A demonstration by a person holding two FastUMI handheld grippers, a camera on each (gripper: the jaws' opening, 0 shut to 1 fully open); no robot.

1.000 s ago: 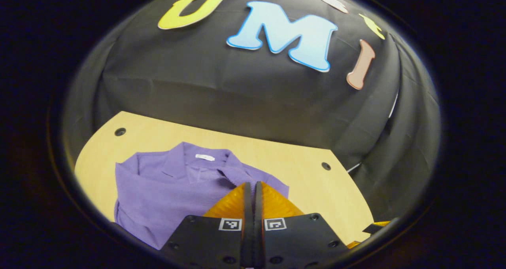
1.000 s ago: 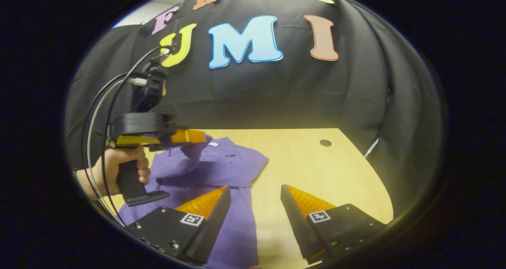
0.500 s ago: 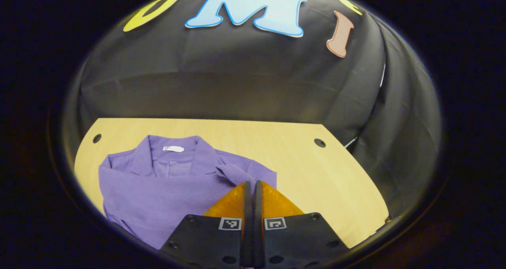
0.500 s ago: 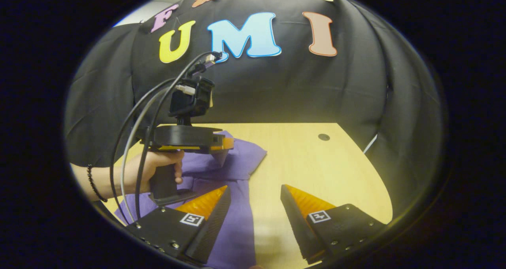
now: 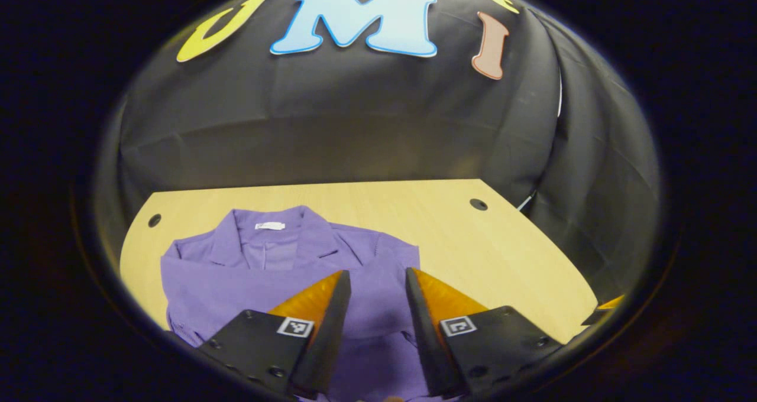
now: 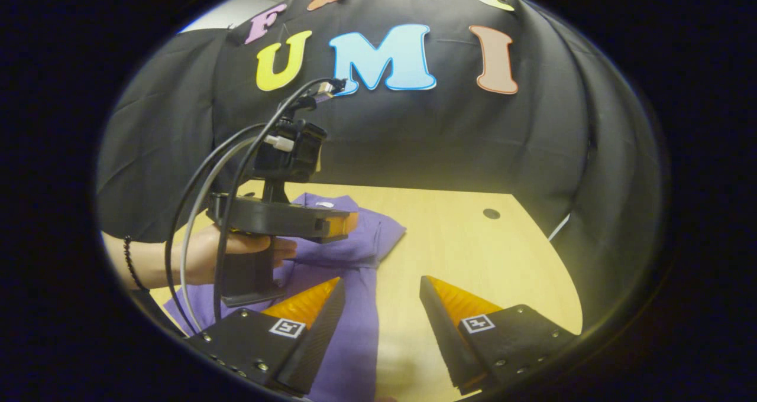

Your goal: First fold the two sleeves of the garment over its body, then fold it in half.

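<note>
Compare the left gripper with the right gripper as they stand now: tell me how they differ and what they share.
The left gripper hovers over the purple collared shirt; the right gripper hangs over the shirt's edge and the bare light wooden table. The left gripper sits farther toward the collar; the right sits nearer the hem. Both are open and hold nothing.

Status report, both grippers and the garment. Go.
Left gripper open above purple garment. Right gripper open, empty, at garment's edge. Garment flat on table. Nothing in the way.

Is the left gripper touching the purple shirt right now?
Apart. In the right gripper view the left gripper hangs above the shirt with its fingers off the cloth; in the left gripper view they stand spread, nothing between them.
</note>
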